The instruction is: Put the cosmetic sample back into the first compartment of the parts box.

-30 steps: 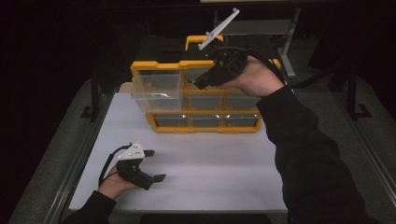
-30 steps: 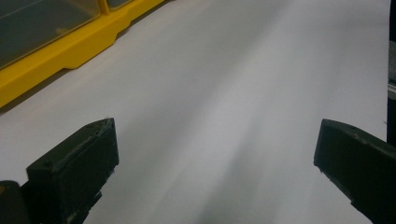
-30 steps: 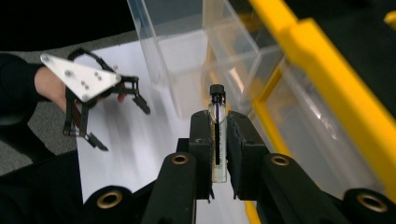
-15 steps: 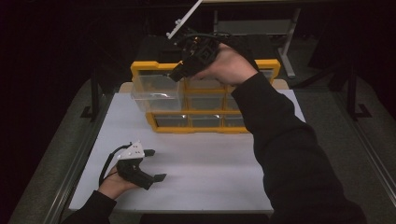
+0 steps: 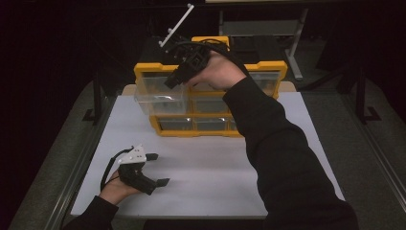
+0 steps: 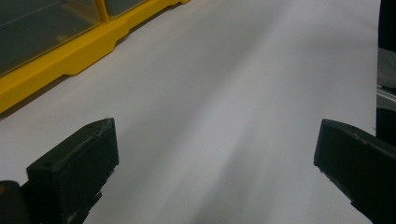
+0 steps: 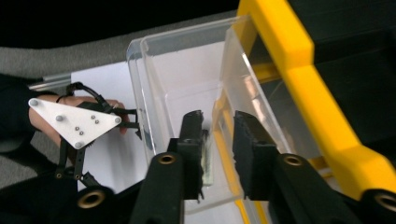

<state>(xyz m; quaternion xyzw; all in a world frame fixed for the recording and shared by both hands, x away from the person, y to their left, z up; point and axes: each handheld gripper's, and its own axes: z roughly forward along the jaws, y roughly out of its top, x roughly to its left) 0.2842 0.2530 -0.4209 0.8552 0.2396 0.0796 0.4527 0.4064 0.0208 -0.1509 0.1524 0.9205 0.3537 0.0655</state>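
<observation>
Left gripper (image 5: 155, 168): nearest the person, resting on the white table (image 5: 215, 163) — jaws spread wide, nothing between them.
Table front: bare white surface between that gripper and the cabinet.
Yellow drawer cabinet (image 5: 210, 127): stands mid-table, well apart from the left gripper; the lower drawers look shut, contents unclear behind dim fronts.
Clear drawer (image 5: 160, 96): pulled out at the cabinet's upper left, open top.
Drawer contents: a small dark item (image 7: 205, 161) lies on the floor; too blurred to name.
Right gripper (image 7: 217, 140): over the clear drawer, jaws just opened a little, a narrow gap, pinching nothing.
Handling: the drawer looks like light, stiff, thin plastic — smooth and likely slippery; its front rim seems the best hold.
</observation>
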